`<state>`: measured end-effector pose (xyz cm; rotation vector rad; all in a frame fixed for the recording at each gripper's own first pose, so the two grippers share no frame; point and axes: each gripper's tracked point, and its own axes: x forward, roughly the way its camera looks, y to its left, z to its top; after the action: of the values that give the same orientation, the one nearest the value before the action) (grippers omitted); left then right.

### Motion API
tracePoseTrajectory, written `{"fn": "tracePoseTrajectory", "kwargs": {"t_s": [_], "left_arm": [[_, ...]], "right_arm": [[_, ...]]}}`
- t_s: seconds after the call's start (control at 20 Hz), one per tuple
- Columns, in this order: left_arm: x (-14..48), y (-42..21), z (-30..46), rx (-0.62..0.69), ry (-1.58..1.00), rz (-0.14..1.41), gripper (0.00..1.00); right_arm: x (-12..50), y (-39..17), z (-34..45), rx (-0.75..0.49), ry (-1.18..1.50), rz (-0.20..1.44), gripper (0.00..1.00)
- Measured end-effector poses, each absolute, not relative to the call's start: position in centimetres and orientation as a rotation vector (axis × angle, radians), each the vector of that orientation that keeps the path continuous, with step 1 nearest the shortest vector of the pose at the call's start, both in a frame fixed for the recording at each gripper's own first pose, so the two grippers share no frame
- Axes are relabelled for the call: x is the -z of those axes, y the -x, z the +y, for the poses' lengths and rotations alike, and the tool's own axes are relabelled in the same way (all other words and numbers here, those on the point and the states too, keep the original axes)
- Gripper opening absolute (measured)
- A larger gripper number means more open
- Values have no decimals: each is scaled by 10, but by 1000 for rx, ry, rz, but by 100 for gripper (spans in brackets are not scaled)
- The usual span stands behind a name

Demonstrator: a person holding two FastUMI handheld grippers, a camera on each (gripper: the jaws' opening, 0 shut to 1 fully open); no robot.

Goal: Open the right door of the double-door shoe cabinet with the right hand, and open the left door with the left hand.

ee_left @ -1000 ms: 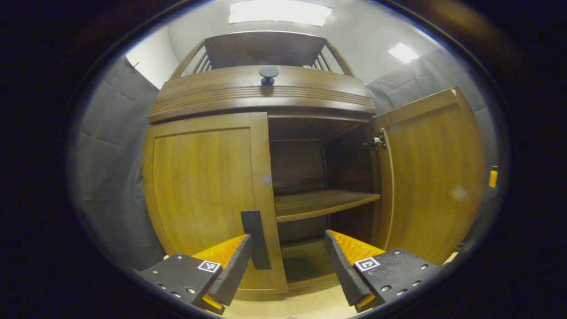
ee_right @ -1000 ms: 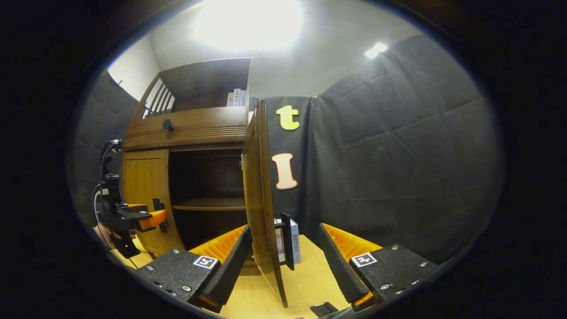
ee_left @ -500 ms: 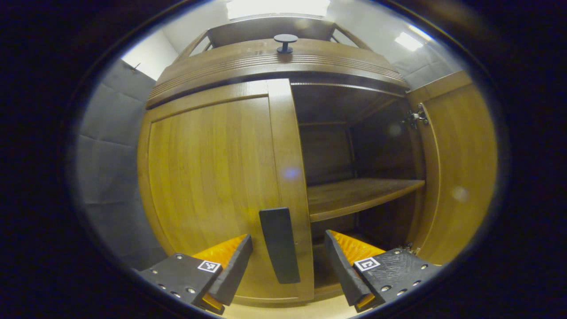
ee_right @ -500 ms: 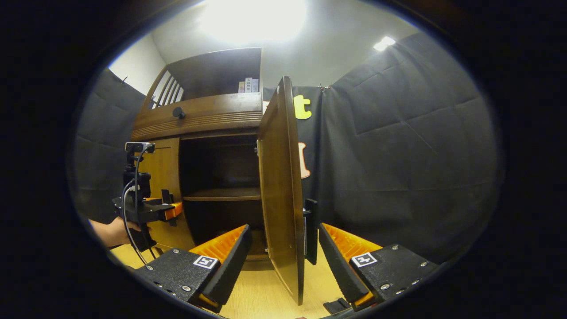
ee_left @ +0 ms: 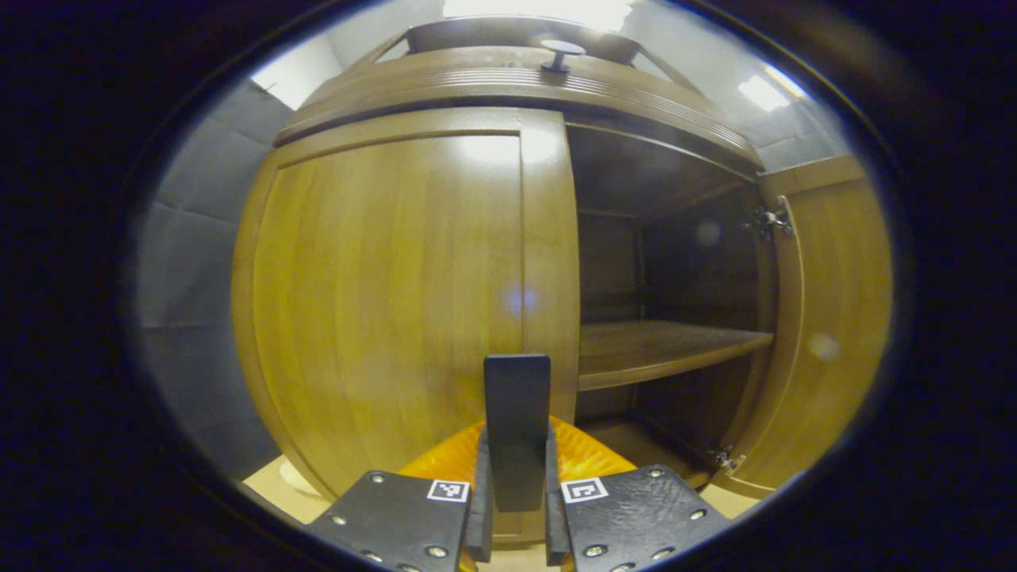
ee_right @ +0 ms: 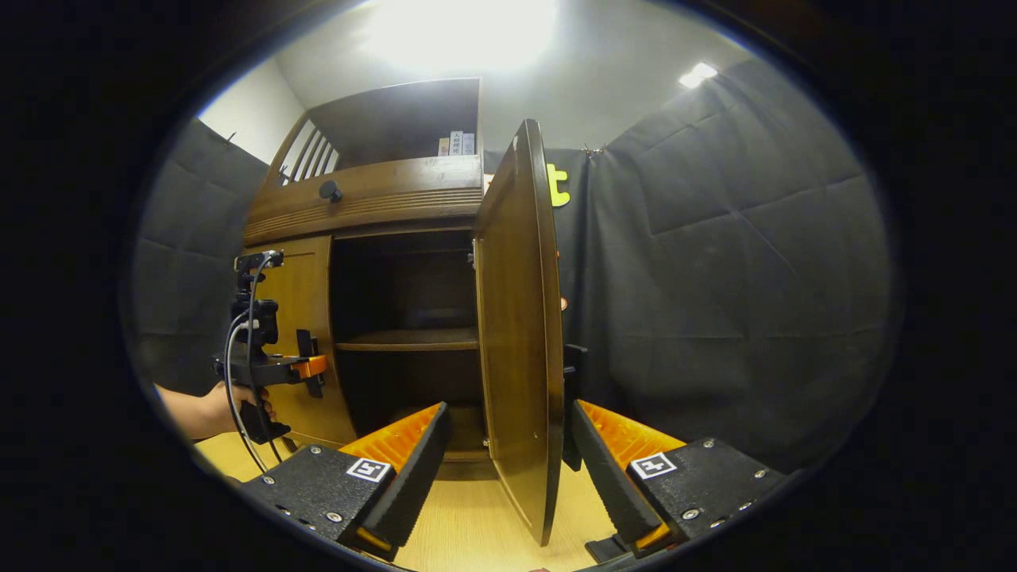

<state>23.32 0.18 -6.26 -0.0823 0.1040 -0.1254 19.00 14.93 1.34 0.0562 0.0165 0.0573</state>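
Since half a second ago the left gripper [ee_left: 516, 508] has closed in on the left door's handle [ee_left: 517, 429]: its two fingers, then spread wide on either side, now press against the dark upright handle from both sides, gripping it. In the left gripper view the left door [ee_left: 397, 310] of the shoe cabinet [ee_left: 508, 79] lies flush with the front, not yet swung out, and the handle sits near the door's inner edge, low down. To its right the cabinet stands open, with a wooden shelf [ee_left: 667, 349] crossing the dark interior and the right door [ee_left: 826, 334] swung outward on its hinge [ee_left: 767, 222]. A round knob [ee_left: 560, 54] sticks out of the band above the doors.

In the right gripper view the right door [ee_right: 516, 334] has turned a little further and stands nearly edge-on between the fingers of the right gripper [ee_right: 508, 469], whose jaws are spread wide and touch nothing that can be made out. A dark handle [ee_right: 574, 397] peeks from behind the door's outer face; whether the right-hand finger brushes it is hard to tell from this angle. Farther left, a hand [ee_right: 230, 401] holds the left gripper [ee_right: 311, 367] up against the closed left door [ee_right: 298, 334]. Some books [ee_right: 457, 143] stand in the open top compartment, and the cabinet rests on a pale wooden table [ee_right: 469, 524].
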Motion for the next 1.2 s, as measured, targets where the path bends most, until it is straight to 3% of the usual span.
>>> {"fn": "tracePoseTrajectory", "kwargs": {"t_s": [0.2, 0.45, 0.5, 0.55, 0.6, 0.7, 1.2], "left_arm": [[63, -228, 0, 120, 87, 117, 24], [53, -223, 2, 149, 92, 111, 14], [51, -222, 4, 150, 96, 113, 24], [48, -220, 4, 149, 104, 109, 14], [48, -219, 5, 148, 107, 109, 24], [45, -218, 7, 149, 106, 110, 14], [23, -215, 22, 154, 119, 113, 14]], "right_arm": [[-15, -191, 151, -62, -59, 9, 94], [-18, -188, 153, -75, -55, -2, 94], [-19, -186, 153, -75, -60, -3, 94], [-20, -185, 154, -77, -63, -6, 94], [-22, -183, 155, -78, -63, -10, 94], [-21, -173, 156, -73, -58, -19, 94], [-25, -142, 176, -91, -70, -21, 94]]}}
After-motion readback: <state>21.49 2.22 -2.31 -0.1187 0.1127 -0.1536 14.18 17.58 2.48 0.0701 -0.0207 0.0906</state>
